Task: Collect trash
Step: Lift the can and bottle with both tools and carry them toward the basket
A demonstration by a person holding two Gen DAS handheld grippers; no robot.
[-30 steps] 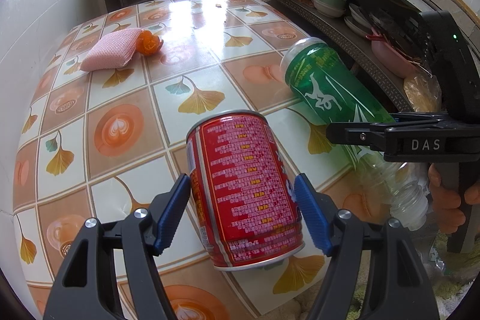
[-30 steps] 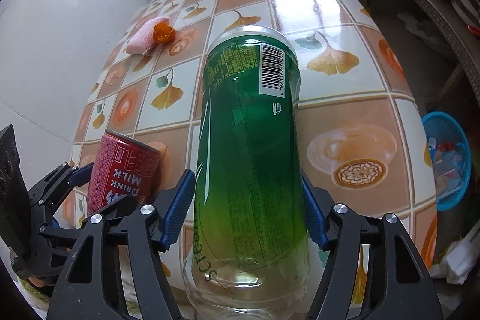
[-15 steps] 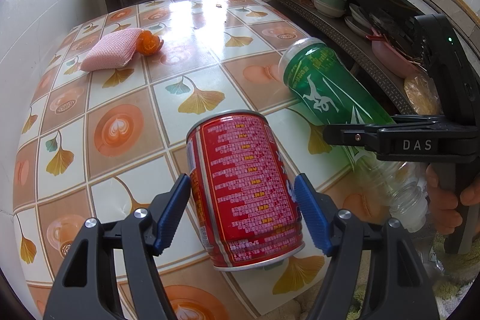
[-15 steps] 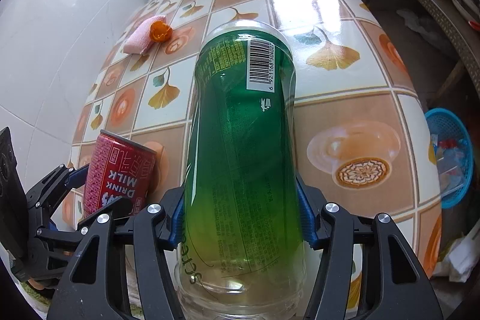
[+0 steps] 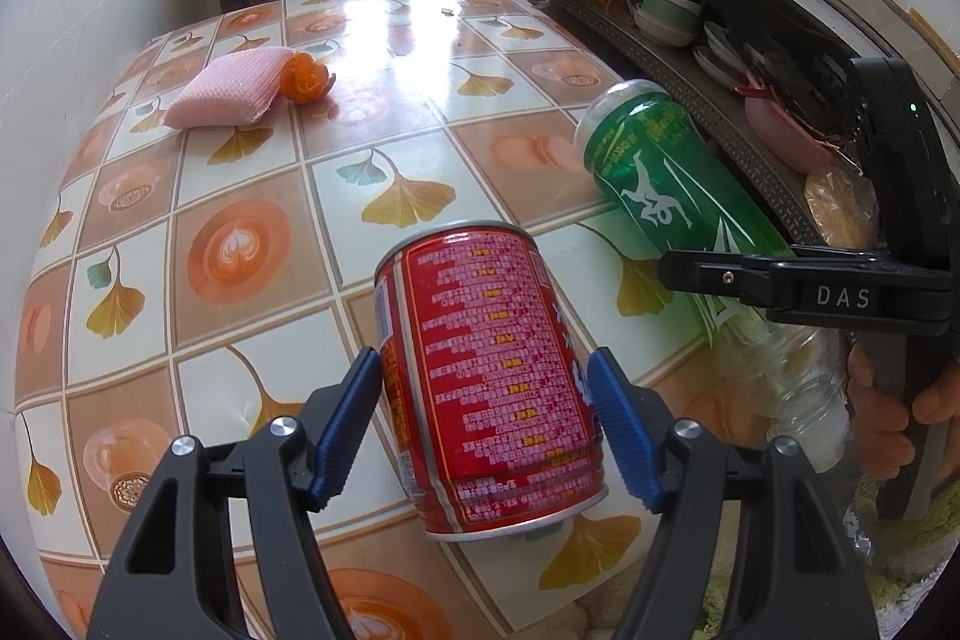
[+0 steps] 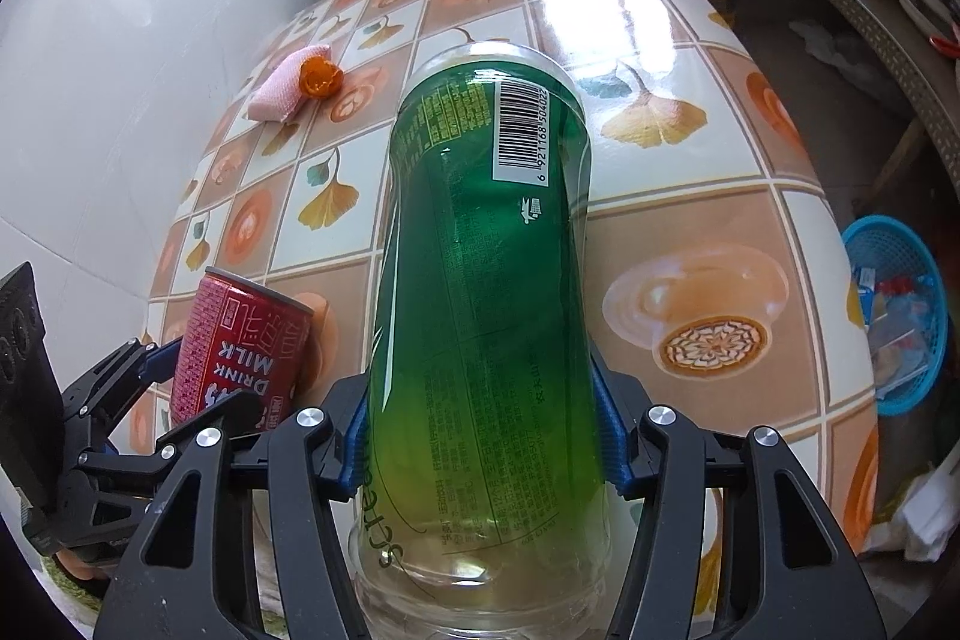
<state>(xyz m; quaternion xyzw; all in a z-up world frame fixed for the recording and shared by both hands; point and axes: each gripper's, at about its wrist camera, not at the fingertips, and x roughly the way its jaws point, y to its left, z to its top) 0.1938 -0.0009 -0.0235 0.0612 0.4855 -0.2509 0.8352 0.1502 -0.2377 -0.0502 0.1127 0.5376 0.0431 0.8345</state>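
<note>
Presently catalogued, from the trash outward:

Red can [image 5: 489,376], printed "DRINK MILK", held tilted above the table's near edge. The left gripper [image 5: 486,427] has a blue pad on each side of it, both pads pressing the can's wall; grip closed on the can.

Green plastic bottle [image 6: 486,316], transparent, barcode label near its far end, neck toward the camera. It slants over the table's near right corner, base end raised and pointing inward over the surface. The right gripper [image 6: 483,436] clamps it at the lower body, its jaws having just closed in until both blue pads [image 6: 612,436] press the sides. A hand [image 5: 882,418] grasps that gripper's handle just off the near right corner.

Can and bottle sit side by side, near each other but apart.

Table [image 5: 252,244]: glossy cloth of orange and white squares with ginkgo leaves and coffee cups.

Pink sponge [image 5: 231,94], lying toward the far left corner of the surface, well apart from both grippers.

Orange peel [image 5: 306,79], touching the sponge's right end.

Blue basket [image 6: 900,316], on the floor beyond the table's right edge, with scraps inside.

Shelf [image 5: 678,64] beyond the right edge, carrying stacked bowls [image 5: 666,17] and plates.
</note>
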